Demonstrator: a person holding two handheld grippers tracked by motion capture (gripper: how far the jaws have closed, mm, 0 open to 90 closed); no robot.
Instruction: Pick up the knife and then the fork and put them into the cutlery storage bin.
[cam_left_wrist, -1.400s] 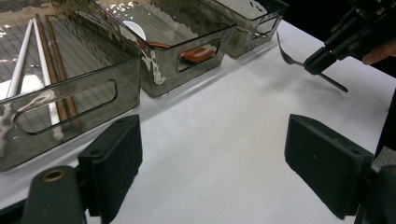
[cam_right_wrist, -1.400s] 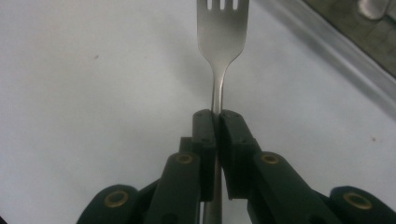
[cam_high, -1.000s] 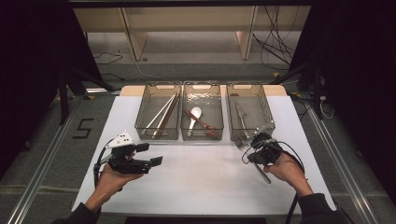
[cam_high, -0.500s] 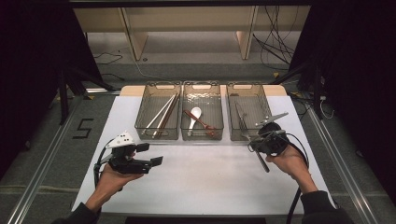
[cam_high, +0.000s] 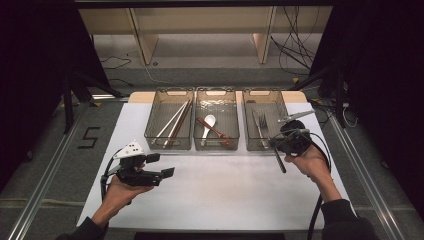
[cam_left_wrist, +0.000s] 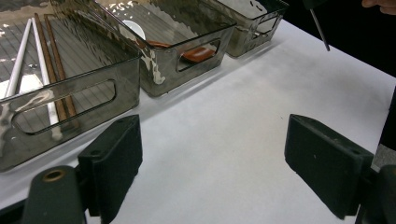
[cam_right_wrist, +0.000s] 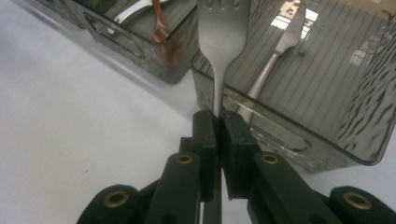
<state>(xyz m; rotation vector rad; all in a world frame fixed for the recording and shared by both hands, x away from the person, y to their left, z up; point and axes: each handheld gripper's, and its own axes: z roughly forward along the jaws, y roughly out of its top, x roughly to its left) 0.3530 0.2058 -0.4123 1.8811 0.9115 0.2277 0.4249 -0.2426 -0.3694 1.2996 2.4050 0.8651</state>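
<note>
My right gripper (cam_high: 278, 143) is shut on a metal fork (cam_right_wrist: 219, 56), clamped at its neck. The tines point over the near wall of the right tray (cam_right_wrist: 327, 135), and the handle (cam_high: 280, 162) hangs back over the white table. A metal knife (cam_right_wrist: 280, 46) lies inside that tray. In the left gripper view the fork's handle (cam_left_wrist: 320, 30) shows at the top right. My left gripper (cam_high: 161, 165) hovers open over the table's near left, and nothing sits between its pads (cam_left_wrist: 116, 158).
Three clear trays stand in a row at the back. The left tray (cam_high: 150, 137) holds white and brown chopsticks (cam_left_wrist: 32, 70). A white spoon (cam_high: 209, 122) and a brown spoon (cam_right_wrist: 161, 28) lie in the middle tray (cam_high: 235, 145). White table (cam_high: 225, 195) spreads in front.
My right gripper has carried the fork forward, from over the table to the right tray's near wall. The left gripper has stayed where it was, open.
</note>
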